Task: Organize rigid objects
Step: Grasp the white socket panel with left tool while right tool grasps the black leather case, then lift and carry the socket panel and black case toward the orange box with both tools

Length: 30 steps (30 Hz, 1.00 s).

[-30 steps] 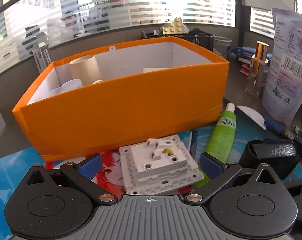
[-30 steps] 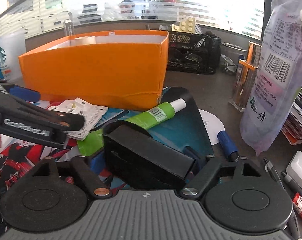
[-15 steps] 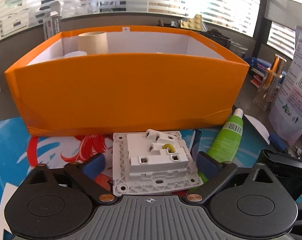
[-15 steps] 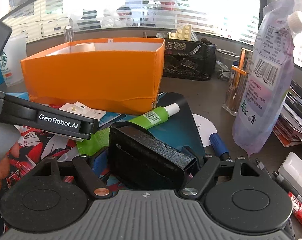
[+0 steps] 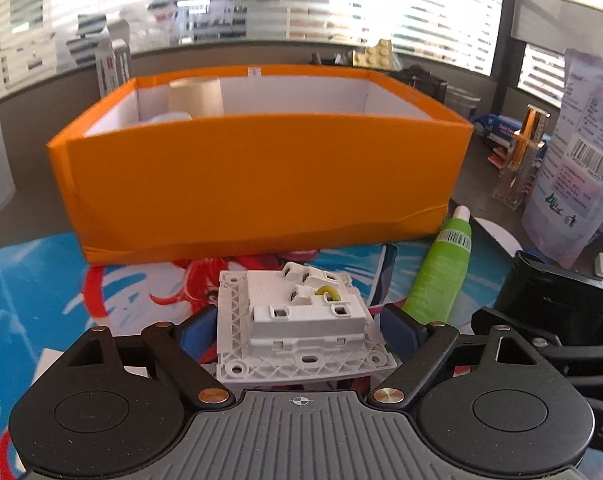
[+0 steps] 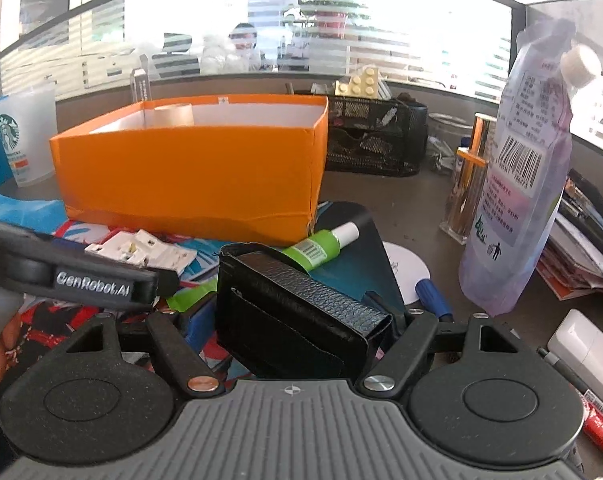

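Observation:
A white wall-socket plate (image 5: 301, 320) lies back side up on the colourful mat, in front of the orange box (image 5: 261, 176). My left gripper (image 5: 297, 326) is shut on it, with a blue pad against each side edge. In the right wrist view the plate (image 6: 141, 250) shows behind the left gripper's finger (image 6: 101, 286). My right gripper (image 6: 297, 320) is shut on a black leather case (image 6: 293, 304), held tilted above the mat. A green tube (image 6: 317, 248) lies between the case and the orange box (image 6: 189, 176).
A cardboard roll (image 5: 197, 96) stands inside the box. To the right are a tall purple pouch (image 6: 517, 184), a gold-capped bottle (image 6: 469, 184), a blue pen (image 6: 431, 298) and stacked papers. A black mesh organiser (image 6: 373, 140) sits behind the box, a Starbucks cup (image 6: 25, 136) at left.
My left gripper's jaws came in from wide apart onto the socket plate's sides, and its view swung to face the box squarely. The right gripper kept hold of the black case.

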### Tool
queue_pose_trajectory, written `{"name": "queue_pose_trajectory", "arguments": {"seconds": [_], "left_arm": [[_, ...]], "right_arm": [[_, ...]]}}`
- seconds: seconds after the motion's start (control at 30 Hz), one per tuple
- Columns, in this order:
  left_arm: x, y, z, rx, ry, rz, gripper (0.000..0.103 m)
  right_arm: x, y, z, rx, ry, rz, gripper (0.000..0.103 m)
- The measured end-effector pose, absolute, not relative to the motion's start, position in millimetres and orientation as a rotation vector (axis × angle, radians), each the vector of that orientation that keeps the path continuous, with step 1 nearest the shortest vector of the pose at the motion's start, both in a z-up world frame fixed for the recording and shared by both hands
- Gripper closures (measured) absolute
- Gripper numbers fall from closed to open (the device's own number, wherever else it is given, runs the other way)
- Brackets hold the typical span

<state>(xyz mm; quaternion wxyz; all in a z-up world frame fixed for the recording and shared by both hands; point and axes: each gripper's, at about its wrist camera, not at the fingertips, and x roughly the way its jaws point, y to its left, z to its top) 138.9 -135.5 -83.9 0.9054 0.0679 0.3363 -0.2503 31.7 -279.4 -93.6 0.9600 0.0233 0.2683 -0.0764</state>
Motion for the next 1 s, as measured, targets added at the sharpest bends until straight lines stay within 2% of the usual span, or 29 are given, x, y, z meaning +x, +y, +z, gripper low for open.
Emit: {"name": "queue_pose_trajectory", "arguments": {"seconds": [0.07, 0.1, 0.47, 1.0], "left_arm": [[136.0, -131.4, -79.9, 0.136, 0.682, -0.518, 0.016], [135.0, -128.7, -77.4, 0.131, 0.674, -0.511, 0.03], [131.9, -111.9, -75.5, 0.107, 0.684, -0.515, 0.03], [127.7, -88.0, -34.9, 0.061, 0.588, -0.508, 0.03]], "right_arm": [[31.2, -276.9, -91.3, 0.043, 0.537, -0.157, 0.029], [31.5, -276.0, -90.5, 0.043, 0.536, -0.157, 0.029], [26.8, -262.9, -81.7, 0.018, 0.517, -0.153, 0.03], [29.5, -252.9, -66.0, -0.013, 0.49, -0.151, 0.03]]}}
